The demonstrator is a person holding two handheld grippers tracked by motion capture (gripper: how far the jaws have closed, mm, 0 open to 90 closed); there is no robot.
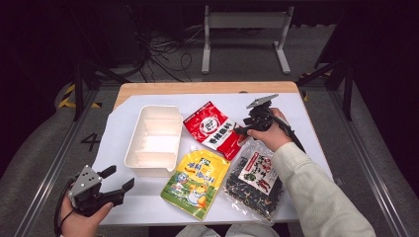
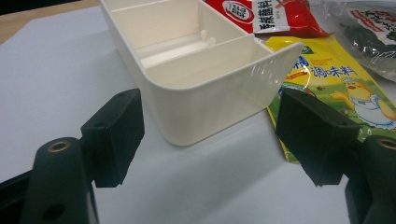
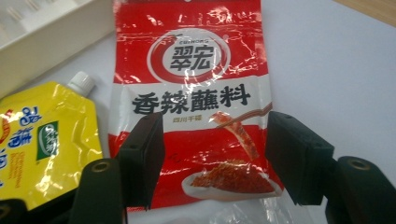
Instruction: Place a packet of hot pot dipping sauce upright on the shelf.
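The red sachet (image 3: pixel 191 107) is glossy crinkled foil; the yellow pouch (image 3: pixel 42 144) at its nine o'clock is shiny plastic. The cream tray (image 2: pixel 196 79) looks smooth plastic; the jaws are matt black.

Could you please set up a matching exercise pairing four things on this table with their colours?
Things:
1. divided tray
2. spouted pouch
3. seasoning packet
4. dried mix bag

Colours:
A. red with a white band
B. clear with dark contents
C. cream white
D. yellow

Pairs: 1-C, 2-D, 3-A, 4-B
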